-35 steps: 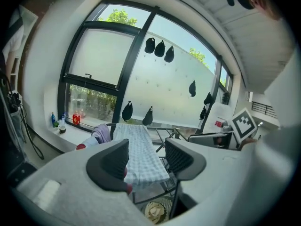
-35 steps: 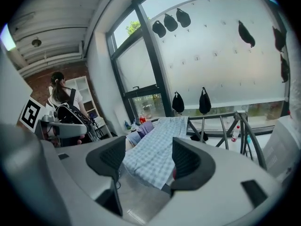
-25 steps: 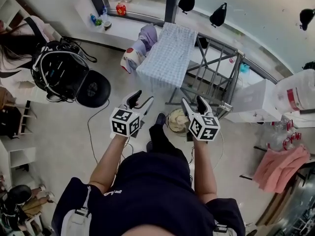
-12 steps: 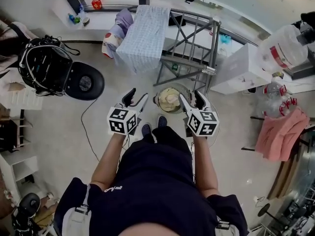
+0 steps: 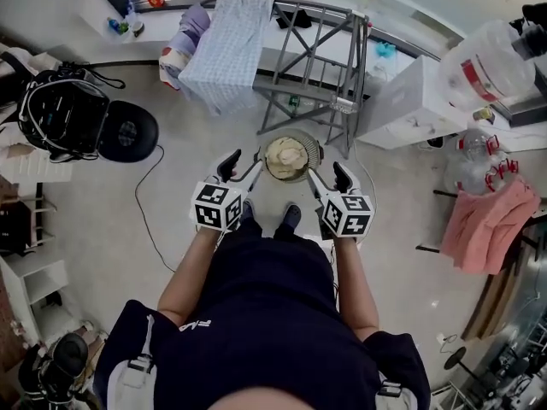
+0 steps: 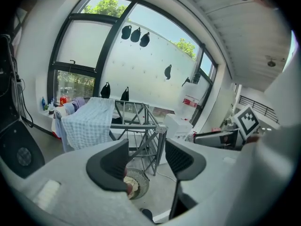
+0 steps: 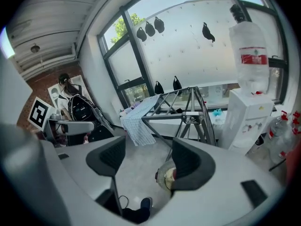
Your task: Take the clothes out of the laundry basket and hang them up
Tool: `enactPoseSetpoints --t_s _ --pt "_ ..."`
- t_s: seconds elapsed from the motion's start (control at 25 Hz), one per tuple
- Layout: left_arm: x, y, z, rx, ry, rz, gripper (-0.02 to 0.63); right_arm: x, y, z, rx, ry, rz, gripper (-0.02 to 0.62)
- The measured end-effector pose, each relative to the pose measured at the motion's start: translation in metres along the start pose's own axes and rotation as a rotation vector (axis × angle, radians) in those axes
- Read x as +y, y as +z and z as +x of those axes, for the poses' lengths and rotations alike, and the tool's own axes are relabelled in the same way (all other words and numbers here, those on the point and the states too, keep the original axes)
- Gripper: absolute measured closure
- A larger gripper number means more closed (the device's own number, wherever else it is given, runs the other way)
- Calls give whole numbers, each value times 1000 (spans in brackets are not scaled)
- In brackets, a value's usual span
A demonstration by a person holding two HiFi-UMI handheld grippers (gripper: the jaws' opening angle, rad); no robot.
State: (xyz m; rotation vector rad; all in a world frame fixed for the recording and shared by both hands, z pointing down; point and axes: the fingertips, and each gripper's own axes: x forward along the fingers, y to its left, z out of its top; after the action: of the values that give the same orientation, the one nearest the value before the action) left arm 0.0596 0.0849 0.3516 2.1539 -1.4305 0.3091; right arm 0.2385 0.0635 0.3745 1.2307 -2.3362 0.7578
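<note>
A round laundry basket (image 5: 291, 156) with cream-coloured clothes in it stands on the floor at the foot of a grey metal drying rack (image 5: 320, 58). A blue checked cloth (image 5: 226, 49) hangs over the rack's left end. My left gripper (image 5: 242, 166) is held just left of the basket and my right gripper (image 5: 330, 176) just right of it, both above it, open and empty. In the left gripper view the basket (image 6: 138, 182) shows low between the jaws, with the rack (image 6: 146, 126) behind it. In the right gripper view the basket (image 7: 163, 178) is partly hidden by the right jaw.
A black backpack on a chair (image 5: 64, 118) stands at the left, with a cable (image 5: 145, 203) on the floor. A white water dispenser (image 5: 410, 101) with its bottle (image 5: 483, 58) is at the right, and a pink cloth (image 5: 487, 225) lies further right. My shoes (image 5: 289, 219) are close behind the basket.
I have walked toward the rack. The basket, earlier under the right gripper, now sits between both grippers. Both stay open and empty.
</note>
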Motion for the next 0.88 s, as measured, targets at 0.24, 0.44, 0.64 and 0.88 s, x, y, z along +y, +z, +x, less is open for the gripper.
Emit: enactPoseSetpoints --t_s 0.24,0.44,0.64,0.88 --pt "-1 -32 21 78 35 -46 368 -19 -26 21 113 48 -28 285" --pt "23 -57 45 122 85 -85 367 -34 -50 70 194 109 -111 293" --pt "71 -130 83 131 157 -124 367 -52 -128 152 299 196 -218 319" --pt "118 -238 117 173 218 -190 367 -50 -223 238 389 310 -240 321"
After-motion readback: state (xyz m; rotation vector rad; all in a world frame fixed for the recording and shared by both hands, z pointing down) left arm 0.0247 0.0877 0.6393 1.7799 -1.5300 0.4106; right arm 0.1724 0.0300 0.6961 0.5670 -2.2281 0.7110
